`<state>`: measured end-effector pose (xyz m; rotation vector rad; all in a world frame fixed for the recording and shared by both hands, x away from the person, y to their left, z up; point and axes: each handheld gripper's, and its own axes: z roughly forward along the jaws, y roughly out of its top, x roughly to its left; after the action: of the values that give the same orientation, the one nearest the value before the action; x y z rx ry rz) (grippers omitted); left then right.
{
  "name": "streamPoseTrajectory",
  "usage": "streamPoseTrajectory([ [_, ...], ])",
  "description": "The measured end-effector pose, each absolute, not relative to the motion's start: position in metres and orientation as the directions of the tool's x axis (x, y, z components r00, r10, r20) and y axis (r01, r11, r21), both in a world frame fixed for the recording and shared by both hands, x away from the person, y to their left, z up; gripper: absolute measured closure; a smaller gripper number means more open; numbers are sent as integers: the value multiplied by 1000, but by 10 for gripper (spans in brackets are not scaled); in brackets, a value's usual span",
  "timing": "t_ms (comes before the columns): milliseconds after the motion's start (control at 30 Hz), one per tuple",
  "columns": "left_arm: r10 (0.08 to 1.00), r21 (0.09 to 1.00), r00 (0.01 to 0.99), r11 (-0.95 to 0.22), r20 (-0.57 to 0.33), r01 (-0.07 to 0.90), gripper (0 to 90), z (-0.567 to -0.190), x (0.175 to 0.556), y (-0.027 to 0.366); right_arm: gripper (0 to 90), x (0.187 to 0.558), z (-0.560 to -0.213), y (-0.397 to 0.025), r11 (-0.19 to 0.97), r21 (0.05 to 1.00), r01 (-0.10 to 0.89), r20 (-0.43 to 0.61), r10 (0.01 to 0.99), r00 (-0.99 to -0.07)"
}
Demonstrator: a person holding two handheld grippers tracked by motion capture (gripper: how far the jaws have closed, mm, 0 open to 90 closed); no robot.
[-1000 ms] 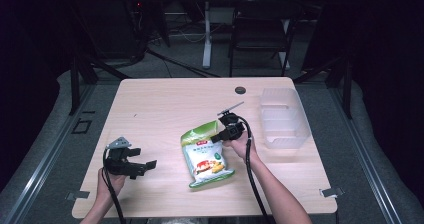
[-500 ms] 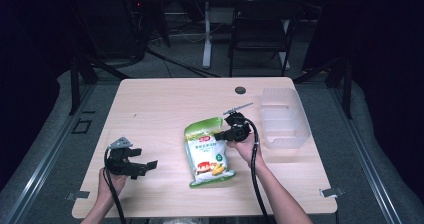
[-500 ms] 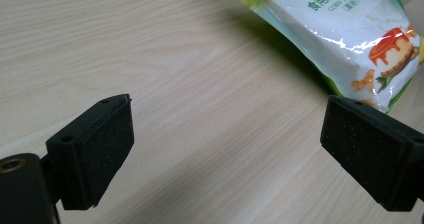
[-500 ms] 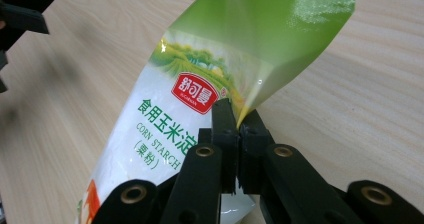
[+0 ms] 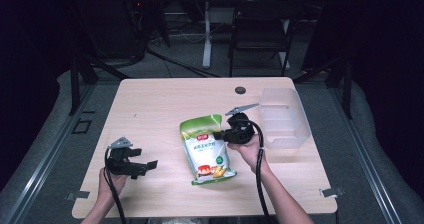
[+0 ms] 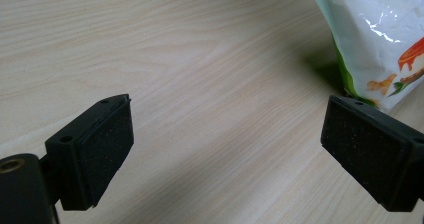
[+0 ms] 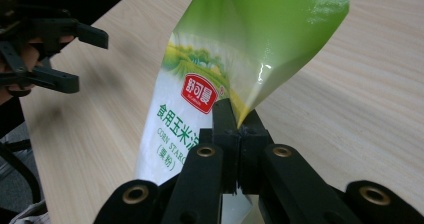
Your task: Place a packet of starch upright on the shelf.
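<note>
**Bag of corn starch pinched at its edge, left gripper spread wide**

Nearest the person, at the table's front left: left gripper, held low over the wood in the left hand, jaws spread far apart with nothing between them. Seen along those jaws, bare light-wood table and the bottom corner of the bag beyond the right-hand pad.

Farther in, at mid-table: right gripper, carried by the right hand, jaws pressed tight on the right edge of the corn starch bag, near its green upper part. Bag lying lengthwise on the table, top end away from the person, upper part lifted and curled above the wood in the right gripper view, lower end resting flat.

Just beyond and to the right: clear plastic bin, apart from the bag. Behind it, near the far edge: small dark round cap.
</note>
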<state>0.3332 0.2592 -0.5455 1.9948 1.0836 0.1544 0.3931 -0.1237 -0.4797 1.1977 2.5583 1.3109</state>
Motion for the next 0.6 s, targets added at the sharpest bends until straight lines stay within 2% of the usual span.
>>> streamPoseTrajectory([
  [600,743,719,613,-269,-268,641,69,-547,334,258,897,371,-451,-136,347,758,553,241,638,-731],
])
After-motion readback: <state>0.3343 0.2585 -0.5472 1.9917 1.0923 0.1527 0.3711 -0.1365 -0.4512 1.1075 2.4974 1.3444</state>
